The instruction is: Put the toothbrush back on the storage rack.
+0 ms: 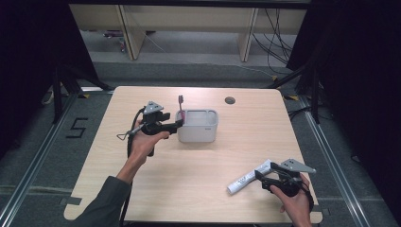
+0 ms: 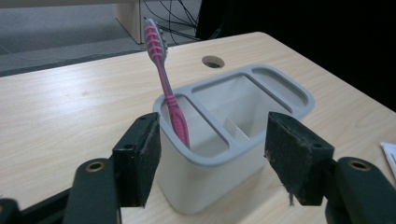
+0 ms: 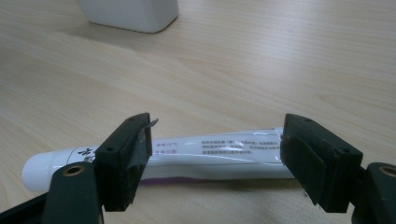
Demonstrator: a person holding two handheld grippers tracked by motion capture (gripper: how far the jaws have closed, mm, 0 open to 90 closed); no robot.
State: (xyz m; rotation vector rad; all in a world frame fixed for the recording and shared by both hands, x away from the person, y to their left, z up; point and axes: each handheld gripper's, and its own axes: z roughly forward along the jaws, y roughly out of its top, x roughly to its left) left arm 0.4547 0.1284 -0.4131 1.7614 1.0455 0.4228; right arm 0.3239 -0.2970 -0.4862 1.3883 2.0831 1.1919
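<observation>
1. The table [image 1: 198, 189] is big, made of light wood, with a small round hole [image 1: 230, 100] near its far edge, at about 1 o'clock from the middle
2. The holder [image 1: 197, 126] is a grey-white box with several slots; it stands a bit past the middle of the table, toward 12 o'clock
3. The left gripper [image 1: 178, 124] sits at 9 o'clock from the holder; its jaws are open, one on each side of the holder's near end, and they do not press on it
4. The right gripper [image 1: 259, 176] is down at 5 o'clock on the table; its jaws are open around the toothpaste tube [image 1: 248, 177], which lies flat on the wood
5. The toothbrush [image 2: 164, 79] is pink; it stands leaning in the slot at the holder's left end, bristles up
6. What could go wrong: if the left gripper pulls away crooked, a pad may bump the holder and the toothbrush may tip out; I think the tube may also slip or squash if the right jaws close on it off-centre
7. Hard to see: the bottom of the toothbrush is hidden inside the slot, the tube's tail end is behind the right gripper, and its small print is too tiny to read
</observation>
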